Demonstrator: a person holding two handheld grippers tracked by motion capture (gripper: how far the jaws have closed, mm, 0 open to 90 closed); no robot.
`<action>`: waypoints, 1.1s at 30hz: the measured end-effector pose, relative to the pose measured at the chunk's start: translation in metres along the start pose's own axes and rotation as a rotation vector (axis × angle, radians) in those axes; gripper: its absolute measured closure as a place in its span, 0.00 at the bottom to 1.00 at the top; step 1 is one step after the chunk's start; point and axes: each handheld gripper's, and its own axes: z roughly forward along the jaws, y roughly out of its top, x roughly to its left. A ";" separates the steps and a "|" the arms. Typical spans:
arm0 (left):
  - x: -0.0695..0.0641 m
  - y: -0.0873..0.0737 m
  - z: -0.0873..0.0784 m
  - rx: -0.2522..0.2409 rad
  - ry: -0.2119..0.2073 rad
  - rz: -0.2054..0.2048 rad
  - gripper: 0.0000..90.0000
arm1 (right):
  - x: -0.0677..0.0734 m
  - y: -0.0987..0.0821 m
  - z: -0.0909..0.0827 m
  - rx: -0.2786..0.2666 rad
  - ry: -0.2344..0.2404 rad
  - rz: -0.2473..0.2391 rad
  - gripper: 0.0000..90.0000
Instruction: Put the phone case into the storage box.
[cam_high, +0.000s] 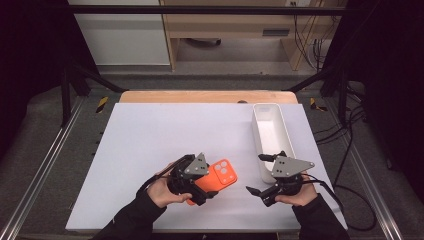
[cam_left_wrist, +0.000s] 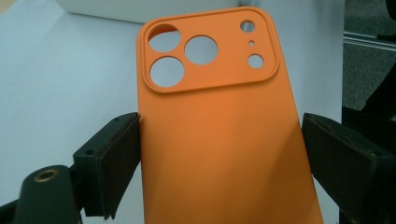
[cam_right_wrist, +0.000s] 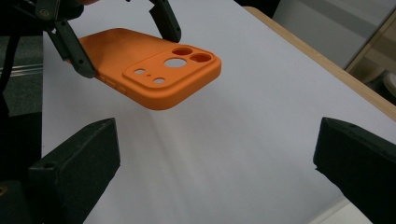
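Note:
My left gripper (cam_high: 204, 183) is shut on an orange phone case (cam_high: 223, 175), its jaws pressing the case's two long sides near the front middle of the white table sheet (cam_high: 170, 130). In the left gripper view the case (cam_left_wrist: 219, 158) shows its back with the camera cut-outs at the far end, between the left gripper (cam_left_wrist: 222, 135) jaws. The right gripper view shows the case (cam_right_wrist: 140, 65) held tilted a little above the sheet, the left gripper's fingers (cam_right_wrist: 74, 51) clamped on it. My right gripper (cam_high: 260, 174) (cam_right_wrist: 217, 140) stands open to the right of the case, with nothing between its jaws.
A long, empty white bin (cam_high: 256, 135) lies lengthwise at the right side of the sheet, just behind my right gripper. The wooden table edge (cam_high: 207, 96) runs along the back. Black frame posts and cables flank the table.

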 end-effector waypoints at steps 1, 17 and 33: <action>0.000 0.000 0.000 -0.002 -0.002 0.000 0.15 | 0.001 0.002 0.000 0.003 0.004 -0.010 0.01; -0.005 0.002 -0.005 -0.002 -0.019 0.082 0.15 | 0.013 0.010 0.006 0.038 0.084 -0.093 0.02; -0.012 0.005 -0.004 0.006 -0.024 0.148 0.15 | 0.019 0.015 0.013 0.072 0.137 -0.160 0.03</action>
